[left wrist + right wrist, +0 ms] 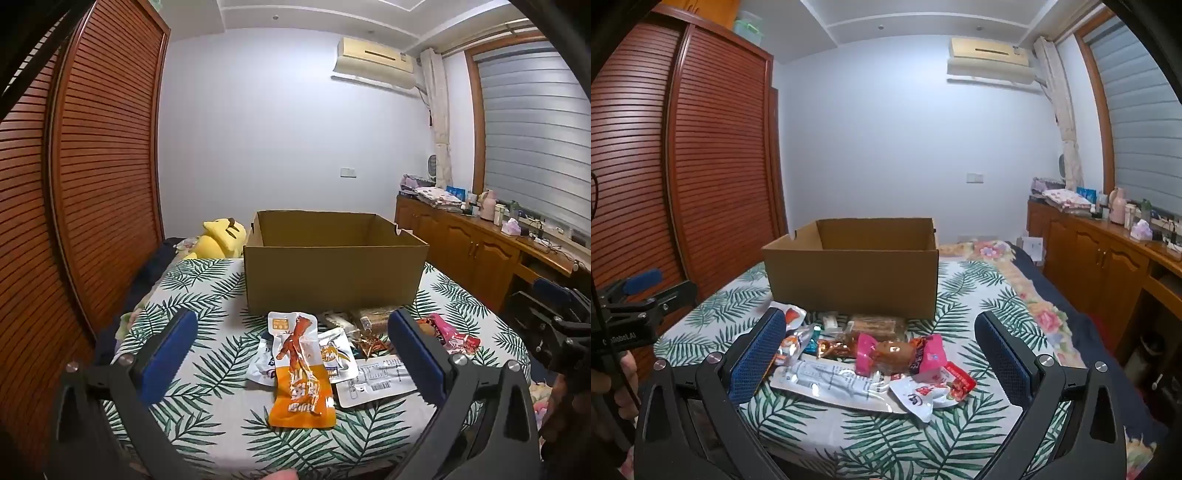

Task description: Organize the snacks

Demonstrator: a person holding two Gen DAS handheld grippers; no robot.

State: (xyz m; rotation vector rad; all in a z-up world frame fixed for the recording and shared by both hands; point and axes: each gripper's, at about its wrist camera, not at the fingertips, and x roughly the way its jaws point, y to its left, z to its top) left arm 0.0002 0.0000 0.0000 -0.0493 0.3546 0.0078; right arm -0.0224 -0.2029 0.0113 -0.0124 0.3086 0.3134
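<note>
A heap of snack packets lies on the leaf-print cover in front of an open cardboard box [334, 269] [855, 273]. Nearest in the left wrist view is an orange packet [301, 373] on top of white pouches [376, 376]. In the right wrist view a pink-wrapped snack [897, 356] rests on a long clear packet [834, 384], with a red-and-white pouch [934, 393] beside it. My left gripper [291, 354] hangs open above the orange packet, gripping nothing. My right gripper [882, 358] is open over the heap, also with nothing between its fingers.
A yellow plush toy [219, 238] lies behind the box on the left. Louvred wooden wardrobe doors [92, 166] run along the left. A wooden sideboard [1108, 258] with bottles and folded cloth lines the right wall. The other gripper [554, 321] shows at the right edge.
</note>
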